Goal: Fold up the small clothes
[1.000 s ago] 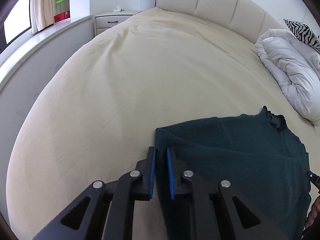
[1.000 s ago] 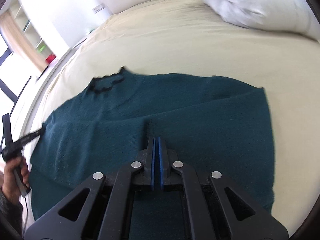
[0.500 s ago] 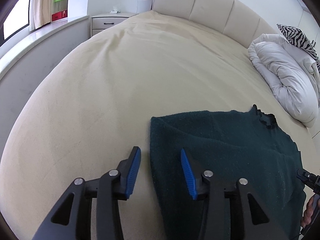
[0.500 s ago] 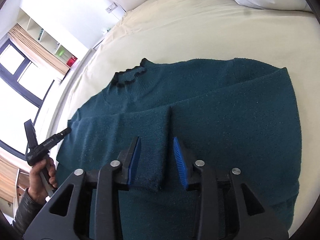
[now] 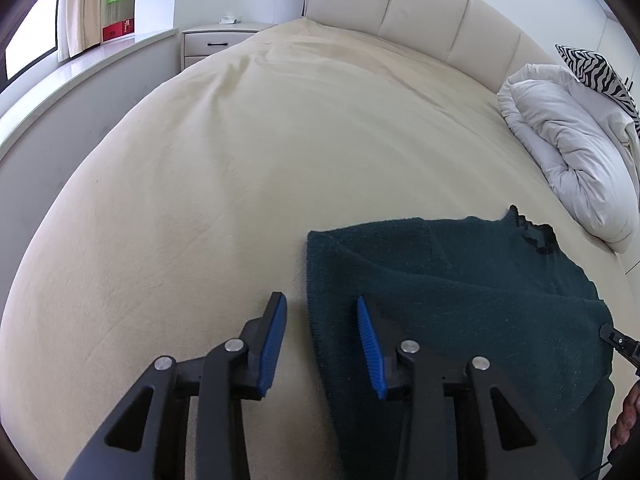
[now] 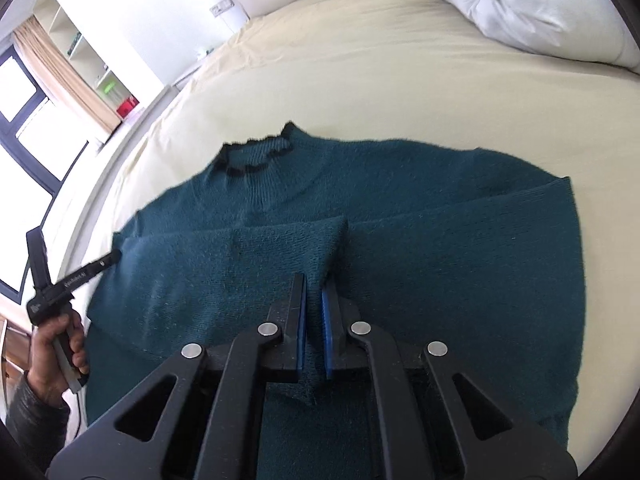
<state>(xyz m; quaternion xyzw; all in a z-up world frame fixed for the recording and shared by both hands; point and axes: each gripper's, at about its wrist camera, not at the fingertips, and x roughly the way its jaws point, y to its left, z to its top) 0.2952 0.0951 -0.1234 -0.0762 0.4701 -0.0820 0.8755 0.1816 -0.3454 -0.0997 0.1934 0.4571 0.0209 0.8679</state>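
The left gripper [image 5: 322, 308] is spread wide, its blue pads [image 5: 370, 340] well apart with nothing between them. Its left finger hangs over bare sheet [image 5: 200, 200]; its right finger is over the sweater's [image 5: 460, 300] edge, and that edge runs up through the gap. Whether the tips touch the cloth cannot be told from this angle.

The right gripper [image 6: 314, 286] is nearly closed, only a narrow slit left between its pads [image 6: 328, 320]. A ridge of knit, the cuff end of a folded-in sleeve [image 6: 240, 256], passes into that slit, so it looks pinched on the sleeve, though the grip is not quite plain.

The sweater, dark teal, lies flat on the bed near its foot, collar [image 6: 256, 156] pointing toward the headboard [image 5: 420, 12]. Both sleeves are folded across the chest and meet near the middle.

The right wrist view shows the whole garment: collar with dark scalloped trim, both folded sleeves, and the person's left hand [image 6: 56, 344] on the other gripper's handle at the sweater's left side. The left wrist view shows only the sweater's left portion and the collar at far right, but takes in the room: a nightstand [image 5: 216, 42], a window ledge [image 5: 80, 76], a bunched white duvet [image 5: 568, 144], and a zebra-striped pillow [image 5: 596, 68] behind it. A sliver of the right gripper appears at its right edge.
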